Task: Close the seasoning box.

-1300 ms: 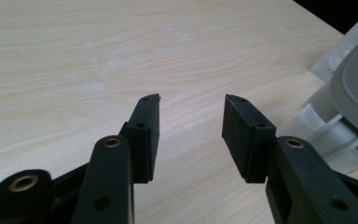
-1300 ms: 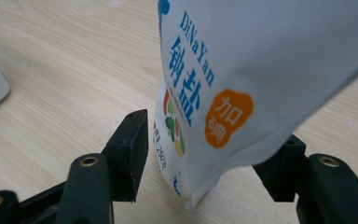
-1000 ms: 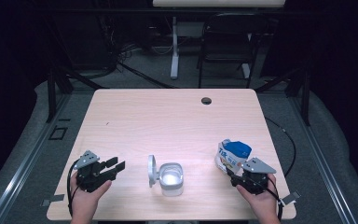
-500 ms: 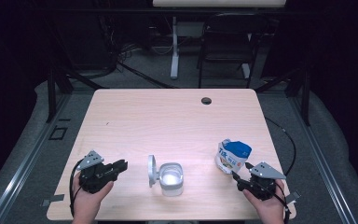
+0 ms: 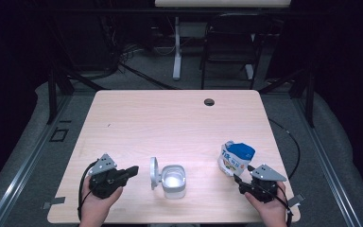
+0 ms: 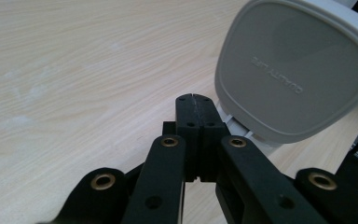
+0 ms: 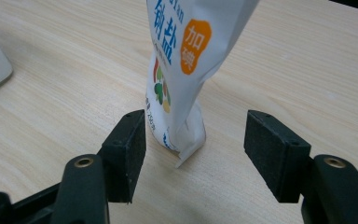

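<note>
Left gripper (image 6: 193,100) fingers just closed, nothing clamped, beside container lid (image 6: 296,70). Right gripper (image 7: 193,149) fingers spread wide before salt bag (image 7: 182,60).

Left tongs (image 5: 131,169) have just closed empty; right tongs (image 5: 237,179) gape wide.

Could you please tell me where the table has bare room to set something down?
The whole far half of the table is bare, bordered by the small dark hole near its far edge. The near strip is crowded: left gripper, container with its raised lid, salt pouch and right gripper. A narrower free patch lies between container and pouch.
</note>
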